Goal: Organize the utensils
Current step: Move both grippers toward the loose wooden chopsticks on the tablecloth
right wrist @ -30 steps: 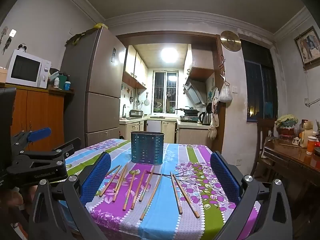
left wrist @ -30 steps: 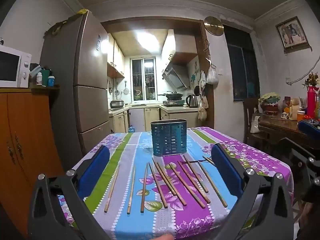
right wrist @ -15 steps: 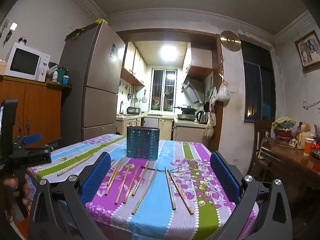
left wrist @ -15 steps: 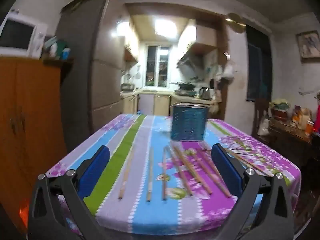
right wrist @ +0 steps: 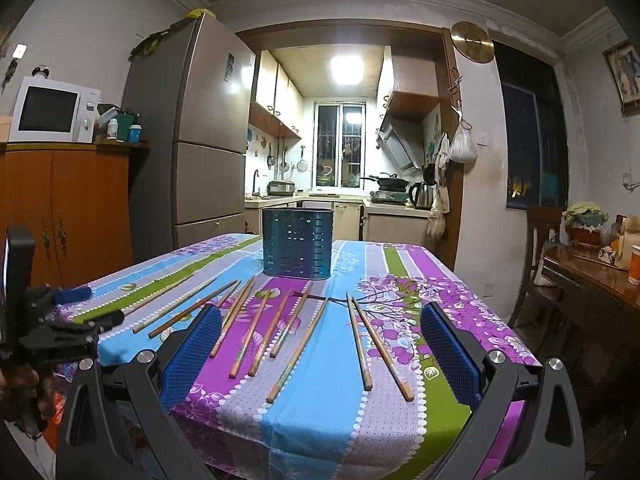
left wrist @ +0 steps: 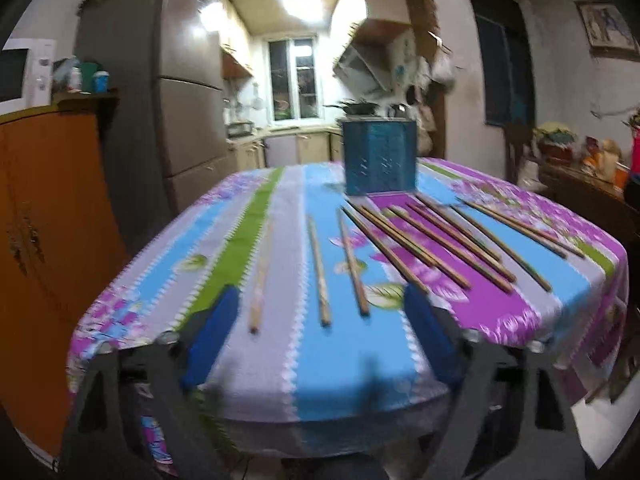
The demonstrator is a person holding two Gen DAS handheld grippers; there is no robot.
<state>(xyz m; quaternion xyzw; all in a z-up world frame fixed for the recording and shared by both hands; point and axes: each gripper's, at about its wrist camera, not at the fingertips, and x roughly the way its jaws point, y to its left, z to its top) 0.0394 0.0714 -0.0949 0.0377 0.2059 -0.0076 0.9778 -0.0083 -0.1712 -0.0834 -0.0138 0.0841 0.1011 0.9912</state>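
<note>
- Big grey-brown multi-door fridge (right wrist: 200,128) at back left, beside orange wooden cabinet (right wrist: 76,216) carrying white microwave (right wrist: 52,109).
- Table under striped floral tablecloth in blue, purple, green and grey (right wrist: 320,408) fills foreground of both wrist views.
- Dark wooden side table (right wrist: 592,276) at right edge, cluttered.
- Blue perforated metal utensil holder (right wrist: 297,242) upright at far middle of cloth, nothing seen sticking out of top.
- Loose wooden chopsticks (right wrist: 256,330) flat on cloth in front of holder, fanned out; 3 lie apart toward left in left wrist view (left wrist: 318,270), rest bunched to right, some touching or crossing.
- Left gripper with blue pads on black frame (left wrist: 320,320): released, jaws just been closing in, still apart; near ends of left chopsticks in line with gap, pads not touching them. Left view blurred.
- Right gripper, same build (right wrist: 320,350): jaws spread wide, nothing gripped, low at near table edge with chopsticks ahead.
- Left gripper also seen at left edge of right view (right wrist: 76,308), over cloth's left side.
</note>
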